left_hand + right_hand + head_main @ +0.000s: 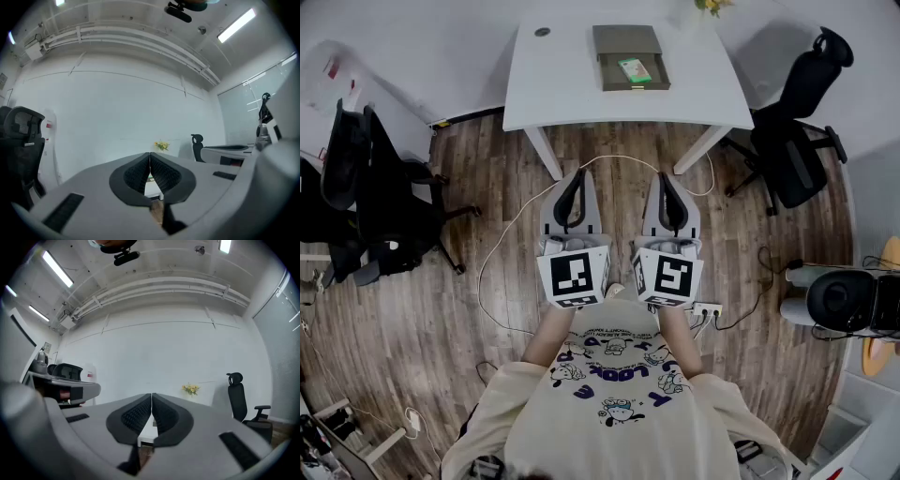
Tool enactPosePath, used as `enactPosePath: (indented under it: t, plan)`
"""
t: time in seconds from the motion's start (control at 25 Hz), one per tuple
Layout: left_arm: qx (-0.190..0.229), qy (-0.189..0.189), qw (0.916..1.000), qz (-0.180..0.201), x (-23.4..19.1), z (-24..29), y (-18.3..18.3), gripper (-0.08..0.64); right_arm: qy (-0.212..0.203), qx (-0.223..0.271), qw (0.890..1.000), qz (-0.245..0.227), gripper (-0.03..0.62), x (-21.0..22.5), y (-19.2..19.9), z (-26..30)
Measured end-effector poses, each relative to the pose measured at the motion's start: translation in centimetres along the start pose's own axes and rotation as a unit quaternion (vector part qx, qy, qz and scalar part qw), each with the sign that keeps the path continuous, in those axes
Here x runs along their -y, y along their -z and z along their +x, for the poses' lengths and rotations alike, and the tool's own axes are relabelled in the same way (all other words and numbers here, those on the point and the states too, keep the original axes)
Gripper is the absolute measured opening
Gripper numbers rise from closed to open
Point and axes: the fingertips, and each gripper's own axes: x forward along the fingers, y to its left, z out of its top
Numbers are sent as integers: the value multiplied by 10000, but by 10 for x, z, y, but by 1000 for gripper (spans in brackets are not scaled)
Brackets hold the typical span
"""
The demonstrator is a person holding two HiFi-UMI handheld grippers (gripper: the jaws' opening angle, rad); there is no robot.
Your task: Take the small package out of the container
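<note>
Head view: I'm standing back from the white surface point(553, 89), left gripper point(579, 176) and right gripper point(664, 178) side by side over the wood floor point(609, 136), both pointed at the surface. Both sets of fingers are pressed fully together with nothing between them, and both gripper views confirm it. The container point(609, 75) sits open at the far middle of the surface, with the small package point(632, 68) lying in its nearer half. Step in hand, as I read it: approach. Plan: close in, spread one gripper's fingers before dropping in, come from above, pinch the package by its edges and stay clear of the box wall. The other gripper can steady the container if it slides. Hard to tell: package thickness, how tight it sits, whether the upper panel is a lid. Gripper views show mostly wall.
</note>
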Motion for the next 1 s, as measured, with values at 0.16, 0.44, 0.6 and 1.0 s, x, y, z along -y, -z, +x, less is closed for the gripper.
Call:
enactPosePath:
  t: [0.16,0.44,0.6,1.0]
  plan:
    - [-48,-11,10000,-18,-5,5,4,15,-1,-17,10000,6,28,-1,2,7]
    - [-58,50,10000,-18,-14,19,8,14,52,14,10000,39,29,-5,7,24]
    - [-64,129,9999,49,-18,29,9,14,106,58,9999,67,29,-9,9,35]
    - [-151,209,9996,114,-28,47,16,15,178,-81,9997,164,29,-15,21,56]
